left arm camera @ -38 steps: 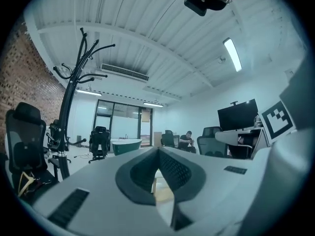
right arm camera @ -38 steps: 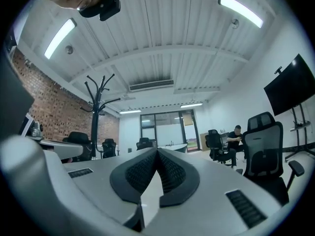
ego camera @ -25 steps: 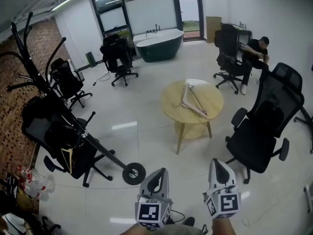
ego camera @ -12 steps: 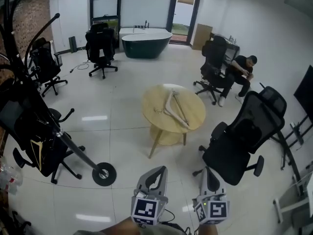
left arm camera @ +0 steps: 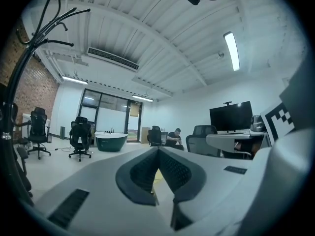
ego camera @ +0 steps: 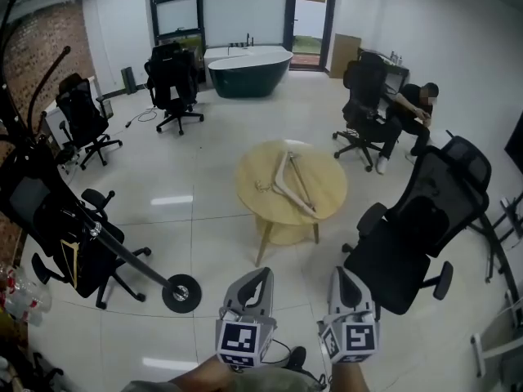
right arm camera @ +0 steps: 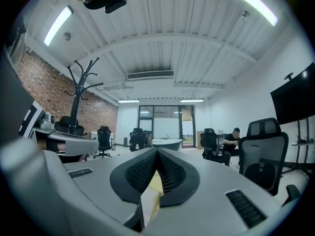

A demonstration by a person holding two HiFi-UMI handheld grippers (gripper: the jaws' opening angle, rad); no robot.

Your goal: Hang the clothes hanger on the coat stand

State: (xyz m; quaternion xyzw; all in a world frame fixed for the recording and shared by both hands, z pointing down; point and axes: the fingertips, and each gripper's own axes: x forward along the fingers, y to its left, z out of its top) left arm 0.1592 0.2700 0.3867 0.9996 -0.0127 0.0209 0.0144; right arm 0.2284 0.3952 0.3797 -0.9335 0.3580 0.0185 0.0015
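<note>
Where: pale wooden clothes hanger (ego camera: 294, 201) lies flat on round light-wood surface (ego camera: 331, 174), well apart from both grippers | Handling: probably light, stiff, smooth; best gripped mid-arm | Grippers: left gripper (ego camera: 260, 276) and right gripper (ego camera: 341, 276) closed, empty

Coat stand (ego camera: 122, 253) top beyond left edge

Table (ego camera: 327, 178): pale yellow wood. Clothes hanger (ego camera: 296, 201): cream-beige wood. Coat stand (ego camera: 122, 250): black. Office chair (ego camera: 417, 235): black. Bathtub (ego camera: 249, 72): dark green, white rim. Floor (ego camera: 204, 178): glossy white tile. Brick wall (ego camera: 41, 39): red-brown. Left gripper (ego camera: 263, 273), right gripper (ego camera: 338, 273): grey, black-and-white square markers.
</note>
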